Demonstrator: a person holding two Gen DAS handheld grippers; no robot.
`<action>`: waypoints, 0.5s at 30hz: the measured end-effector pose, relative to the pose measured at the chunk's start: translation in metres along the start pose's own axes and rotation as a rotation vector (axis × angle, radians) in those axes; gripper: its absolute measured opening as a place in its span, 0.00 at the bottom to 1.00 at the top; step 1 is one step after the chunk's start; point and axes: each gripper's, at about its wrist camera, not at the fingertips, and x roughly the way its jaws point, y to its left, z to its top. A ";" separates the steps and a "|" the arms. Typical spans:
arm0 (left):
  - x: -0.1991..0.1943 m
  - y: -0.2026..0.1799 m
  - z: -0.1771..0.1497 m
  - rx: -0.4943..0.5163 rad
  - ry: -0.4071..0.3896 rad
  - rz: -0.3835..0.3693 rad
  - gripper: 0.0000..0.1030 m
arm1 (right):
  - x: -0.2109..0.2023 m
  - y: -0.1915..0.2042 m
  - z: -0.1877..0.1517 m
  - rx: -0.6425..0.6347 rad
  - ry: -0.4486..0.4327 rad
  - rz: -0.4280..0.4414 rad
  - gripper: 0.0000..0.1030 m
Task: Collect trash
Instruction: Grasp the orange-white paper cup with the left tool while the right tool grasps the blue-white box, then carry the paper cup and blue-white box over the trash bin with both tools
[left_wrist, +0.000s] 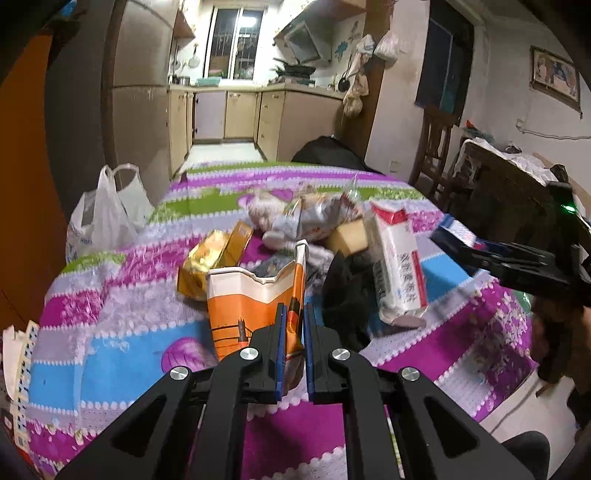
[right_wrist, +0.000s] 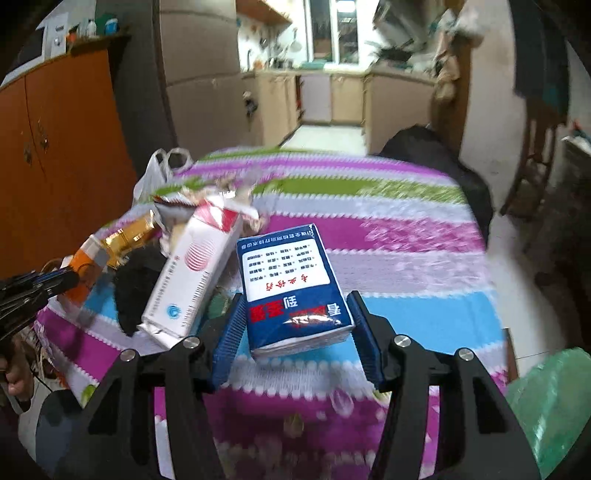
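Stripes of purple, blue, green and white are running right across the table (left_wrist: 122, 280), which is wearing a fleecy patterned cloth. Sitting on it is a loose heap of trash: a gold foil packet (left_wrist: 207, 258), a crumpled clear wrapper (left_wrist: 295, 218), something black (left_wrist: 345, 291) that I cannot make out, and a white and red carton (left_wrist: 397, 258) leaning over it.

Left claw (left_wrist: 294, 325) is pinching the edge of a torn orange and white paper bag (left_wrist: 255, 299), blue pads closed tight on it, the bag standing at the near side of the heap.

Right claw (right_wrist: 295, 332) is holding a blue tissue pack (right_wrist: 291, 288), a pad sitting against each side of it, the pack jutting forward over the blue stripe and just beside the white and red carton. From the left wrist view that claw is coming in at the right edge with the pack's blue end showing.

Off the far left corner a white plastic bag (left_wrist: 107, 210) is slumping against the table edge. An orange cabinet (right_wrist: 55, 147) is standing along the left wall, and a doorway straight ahead is opening onto a kitchen with beige cupboards (left_wrist: 236, 114) and a bright window (left_wrist: 232, 44). A green plastic bag (right_wrist: 550, 402) is bulging at the lower right of the right wrist view.
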 end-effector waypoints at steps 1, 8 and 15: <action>-0.002 -0.003 0.004 0.002 -0.013 -0.005 0.09 | -0.007 0.001 0.000 0.000 -0.014 -0.010 0.52; -0.018 -0.059 0.045 0.084 -0.095 -0.102 0.09 | -0.095 -0.009 0.007 0.057 -0.174 -0.113 0.52; -0.028 -0.166 0.090 0.193 -0.178 -0.303 0.09 | -0.158 -0.058 0.009 0.125 -0.227 -0.290 0.52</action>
